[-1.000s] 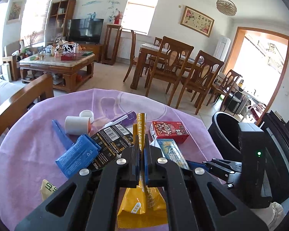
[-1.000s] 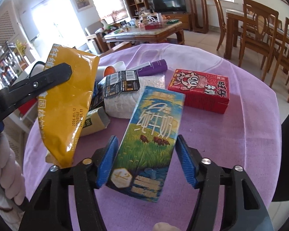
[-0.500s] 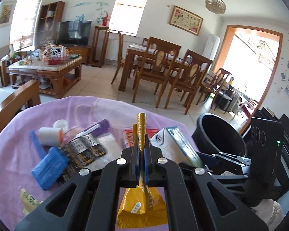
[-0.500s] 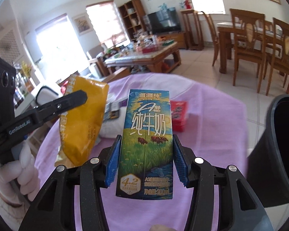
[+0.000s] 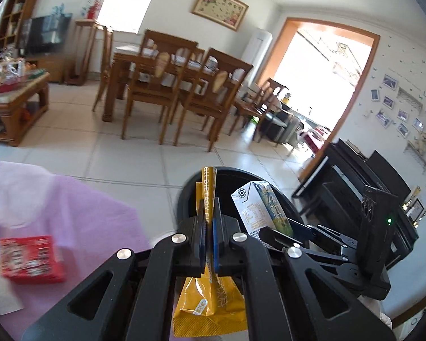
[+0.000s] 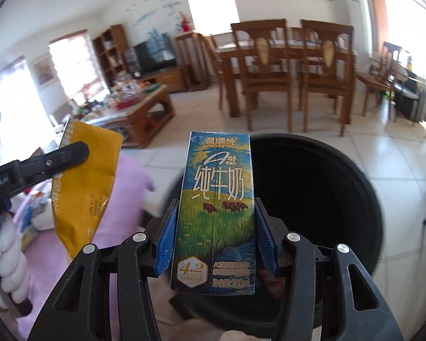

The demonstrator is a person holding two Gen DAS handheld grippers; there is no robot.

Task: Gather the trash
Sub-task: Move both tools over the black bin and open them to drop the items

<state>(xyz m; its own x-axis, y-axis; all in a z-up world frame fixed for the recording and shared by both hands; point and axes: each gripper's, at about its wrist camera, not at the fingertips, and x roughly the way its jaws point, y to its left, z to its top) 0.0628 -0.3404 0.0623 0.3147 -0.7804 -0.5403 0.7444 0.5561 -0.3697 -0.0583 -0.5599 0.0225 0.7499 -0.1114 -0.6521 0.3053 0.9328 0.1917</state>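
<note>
My left gripper (image 5: 208, 221) is shut on a yellow snack bag (image 5: 210, 307) and holds it in the air at the near rim of a black trash bin (image 5: 233, 176). The bag also shows in the right wrist view (image 6: 82, 187). My right gripper (image 6: 215, 227) is shut on a blue and green milk carton (image 6: 217, 207), upright, above the black trash bin (image 6: 312, 199). The carton also shows in the left wrist view (image 5: 258, 207), to the right of the bag.
A round table with a purple cloth (image 5: 71, 207) lies to the left, with a red box (image 5: 31, 258) and more trash on it. Wooden dining chairs (image 5: 207, 91) and a table stand behind on a tiled floor. A black piano (image 5: 355, 187) stands to the right.
Both grippers have swung right, away from the purple table, carrying the yellow bag and the milk carton. The black bin now lies right below and ahead of them.
</note>
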